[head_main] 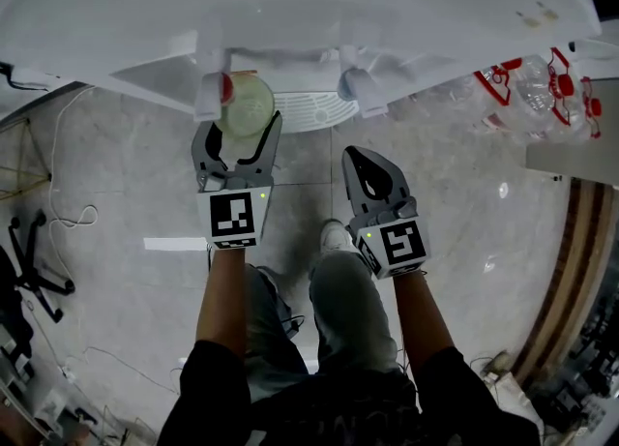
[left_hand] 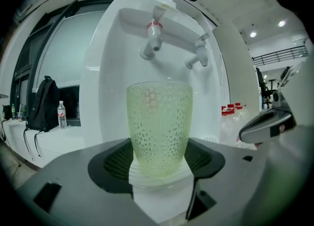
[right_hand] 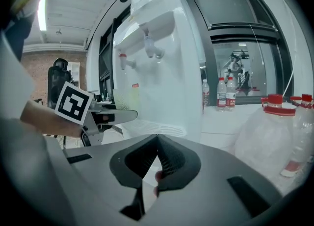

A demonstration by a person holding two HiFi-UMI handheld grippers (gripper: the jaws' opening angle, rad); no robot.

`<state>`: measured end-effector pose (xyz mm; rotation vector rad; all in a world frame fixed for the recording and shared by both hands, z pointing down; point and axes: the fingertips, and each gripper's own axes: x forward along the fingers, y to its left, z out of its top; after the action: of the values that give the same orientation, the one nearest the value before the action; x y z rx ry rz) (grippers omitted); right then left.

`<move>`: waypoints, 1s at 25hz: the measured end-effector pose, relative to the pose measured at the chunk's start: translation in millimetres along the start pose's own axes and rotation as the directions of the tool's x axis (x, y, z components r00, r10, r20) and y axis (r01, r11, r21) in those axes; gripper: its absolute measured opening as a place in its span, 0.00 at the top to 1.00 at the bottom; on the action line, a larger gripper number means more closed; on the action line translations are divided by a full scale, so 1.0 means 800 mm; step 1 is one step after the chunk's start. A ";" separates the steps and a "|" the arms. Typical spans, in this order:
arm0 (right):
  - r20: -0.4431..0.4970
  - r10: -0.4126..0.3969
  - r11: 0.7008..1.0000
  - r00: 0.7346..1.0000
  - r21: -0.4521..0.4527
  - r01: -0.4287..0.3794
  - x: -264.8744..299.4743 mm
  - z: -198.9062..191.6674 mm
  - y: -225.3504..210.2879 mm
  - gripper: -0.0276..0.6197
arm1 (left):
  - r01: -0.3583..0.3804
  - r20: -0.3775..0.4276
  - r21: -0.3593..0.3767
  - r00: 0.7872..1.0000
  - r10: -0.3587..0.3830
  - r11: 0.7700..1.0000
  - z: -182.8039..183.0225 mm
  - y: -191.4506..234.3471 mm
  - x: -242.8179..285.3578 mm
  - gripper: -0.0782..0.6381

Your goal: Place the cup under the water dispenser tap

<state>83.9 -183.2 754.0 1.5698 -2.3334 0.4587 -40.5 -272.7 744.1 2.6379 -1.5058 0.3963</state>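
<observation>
Left gripper [head_main: 239, 136] – jaws spread wide and pinching the cup [head_main: 246, 104] low on its body, just above the base. In the left gripper view the cup [left_hand: 159, 127] fills the gap between the pads. It is pale green, translucent and dimpled all over.

Cup stands upright with its long axis vertical and its mouth up. It looks empty.

Key relation: the red-banded tap [left_hand: 153, 34] of the water dispenser [left_hand: 113, 73] sits above the cup's rim, farther back and a shade left of its centre line. The second tap [left_hand: 198, 56] is off to the right. In the head view the cup's rim lies just beside the red tap [head_main: 215, 91], on its right, and the drip grille [head_main: 314, 108] is farther right again.

Judgement: the cup is near the spout but not squarely beneath it. The next move calls for a small push forward and left, then a lowering, keeping the axis plumb.

Right gripper [head_main: 360, 159] – jaws pressed together, nothing between them. It hangs well apart from the cup, on the side of the second tap. The left hand is the nearer one and carries the load.
</observation>
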 end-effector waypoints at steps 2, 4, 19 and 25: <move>0.015 0.000 1.000 1.000 -0.010 0.000 -0.001 -0.002 -0.001 0.93 | 0.002 -0.028 -0.001 1.000 -0.002 1.000 -0.009 0.001 0.000 0.43; 0.016 -0.013 1.000 1.000 0.017 0.013 -0.002 -0.002 -0.003 0.93 | 0.009 -0.052 -0.003 0.999 -0.009 1.000 -0.017 0.000 0.001 0.42; 0.017 0.002 1.000 1.000 -0.030 -0.001 -0.002 -0.006 -0.010 0.93 | 0.036 -0.046 -0.051 0.998 -0.038 0.998 -0.019 -0.002 0.005 0.37; 0.011 0.001 0.999 1.000 -0.033 0.000 -0.010 0.010 -0.008 0.93 | 0.059 -0.071 -0.024 0.996 -0.060 0.998 -0.020 -0.006 -0.009 0.35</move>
<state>92.4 -182.4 743.9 1.5606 -2.3372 0.4111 -43.2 -261.2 757.9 2.6146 -1.3989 0.4621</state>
